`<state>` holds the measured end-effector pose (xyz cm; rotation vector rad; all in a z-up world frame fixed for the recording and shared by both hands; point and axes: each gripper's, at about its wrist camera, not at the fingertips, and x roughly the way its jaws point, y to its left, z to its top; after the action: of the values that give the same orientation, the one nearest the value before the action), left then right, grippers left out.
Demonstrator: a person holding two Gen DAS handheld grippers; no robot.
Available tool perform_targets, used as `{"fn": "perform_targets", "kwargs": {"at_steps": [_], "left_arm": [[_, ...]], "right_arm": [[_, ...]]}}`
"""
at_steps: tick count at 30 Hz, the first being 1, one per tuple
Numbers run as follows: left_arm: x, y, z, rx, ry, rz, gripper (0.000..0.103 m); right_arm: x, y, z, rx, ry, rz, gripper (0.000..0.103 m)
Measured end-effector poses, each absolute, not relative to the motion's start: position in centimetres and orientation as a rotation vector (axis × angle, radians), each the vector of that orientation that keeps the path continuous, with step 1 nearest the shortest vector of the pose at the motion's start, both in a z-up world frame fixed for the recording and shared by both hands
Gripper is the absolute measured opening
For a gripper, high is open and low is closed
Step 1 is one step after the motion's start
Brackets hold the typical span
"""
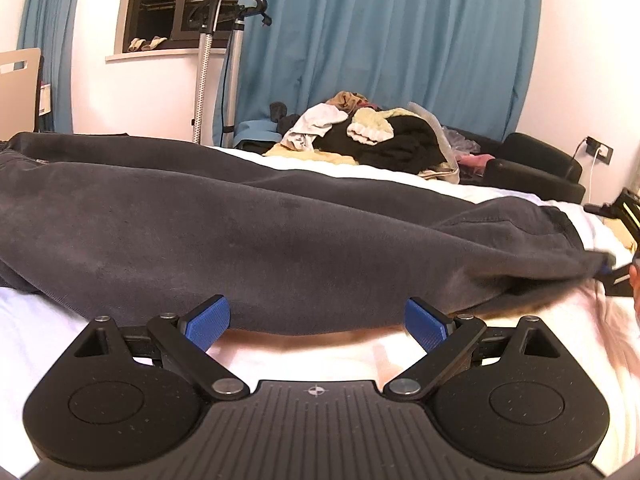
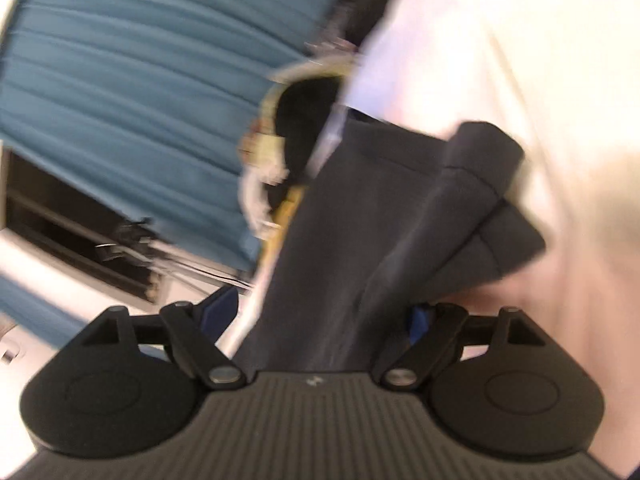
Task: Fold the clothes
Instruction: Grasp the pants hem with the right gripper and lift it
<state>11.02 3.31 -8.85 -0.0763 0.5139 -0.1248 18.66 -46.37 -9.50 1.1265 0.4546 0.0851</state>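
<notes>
A dark grey pair of sweatpants [image 1: 248, 224] lies spread across the white bed [image 1: 60, 320], its near edge lifted on the right. My left gripper [image 1: 316, 322] is open and empty, its blue pads [image 1: 206, 326] just in front of the pants' near edge. In the blurred, tilted right wrist view the same grey pants [image 2: 360, 220] run between the open jaws of my right gripper [image 2: 320, 320]. Its blue pads [image 2: 420, 318] stand wide apart on either side of the cloth, which hides most of them. The cuffed leg ends [image 2: 492, 160] lie folded on the sheet.
A pile of mixed clothes [image 1: 372, 136] lies at the far side of the bed. Blue curtains [image 1: 380, 40], a garment steamer stand [image 1: 236, 64] and a window [image 1: 180, 4] are behind. A black armchair [image 1: 536, 168] stands at the right.
</notes>
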Motion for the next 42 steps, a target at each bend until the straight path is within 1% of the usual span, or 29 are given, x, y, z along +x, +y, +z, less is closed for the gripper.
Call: {"fn": "perform_targets", "kwargs": {"at_steps": [3,4,5,6,8,12,15,16,17,19,21,23,24,25,27,30,34,38,41,42], "left_arm": [[11.2,3.3,-9.2,-0.063,0.525,-0.127,0.096],[11.3,3.3,-9.3,-0.062,0.529,-0.128,0.096],[11.4,3.3,-9.4,-0.061,0.532,-0.128,0.096],[11.4,3.3,-9.5,-0.058,0.535,-0.128,0.096],[11.5,3.4,-9.6,-0.059,0.536,-0.13,0.096],[11.4,3.4,-9.6,-0.063,0.535,-0.138,0.096],[11.1,3.5,-9.5,-0.063,0.526,-0.143,0.096],[11.0,3.5,-9.5,-0.065,0.52,-0.143,0.096],[10.7,3.6,-9.3,-0.068,0.511,-0.143,0.096],[10.1,3.8,-8.8,-0.072,0.481,-0.142,0.096],[9.5,3.8,-7.9,-0.079,0.44,-0.14,0.096],[9.1,3.7,-6.8,-0.06,0.39,-0.136,0.096],[9.2,3.5,-6.2,-0.047,0.363,-0.134,0.096],[9.6,3.4,-5.5,-0.039,0.344,-0.132,0.096],[11.1,3.0,-4.2,-0.035,0.34,-0.121,0.096],[14.9,1.9,-2.7,-0.009,0.359,-0.065,0.096],[19.5,-0.4,-2.6,0.054,0.431,0.01,0.096],[21.7,-3.7,-5.1,0.085,0.535,-0.055,0.096],[22.8,-6.7,-9.3,0.084,0.64,-0.122,0.096],[23.1,-7.7,-11.0,0.088,0.687,-0.153,0.098]], "right_arm": [[19.1,-46.7,-11.4,1.142,0.533,-0.006,0.083],[19.1,-46.9,-12.2,1.155,0.567,-0.048,0.072],[19.1,-47.2,-12.7,1.169,0.572,-0.071,0.066],[18.9,-47.4,-13.1,1.184,0.568,-0.088,0.065],[18.8,-47.8,-12.9,1.215,0.518,-0.084,0.068],[18.5,-47.8,-11.6,1.19,0.396,0.017,0.069],[19.0,-47.8,-12.2,1.167,0.449,-0.018,0.072],[19.1,-48.0,-13.0,1.187,0.468,-0.04,0.07],[19.3,-48.0,-13.3,1.192,0.481,-0.065,0.066],[20.0,-48.0,-13.5,1.193,0.503,-0.117,0.048],[20.5,-48.0,-13.6,1.226,0.488,-0.152,0.043],[20.8,-48.0,-13.5,1.236,0.474,-0.186,0.021],[21.0,-48.0,-13.2,1.213,0.475,-0.202,0.015],[21.0,-47.9,-12.8,1.196,0.471,-0.218,0.013],[20.7,-47.7,-11.8,1.172,0.448,-0.244,0.012],[19.7,-47.5,-8.8,1.092,0.348,-0.242,0.01],[18.2,-48.6,-6.2,1.07,0.269,-0.22,0.01],[16.2,-50.7,-5.1,1.027,0.209,-0.266,0.01],[13.6,-53.7,-5.7,1.073,0.179,-0.32,0.01],[12.5,-54.4,-5.8,1.048,0.169,-0.337,0.01]]}}
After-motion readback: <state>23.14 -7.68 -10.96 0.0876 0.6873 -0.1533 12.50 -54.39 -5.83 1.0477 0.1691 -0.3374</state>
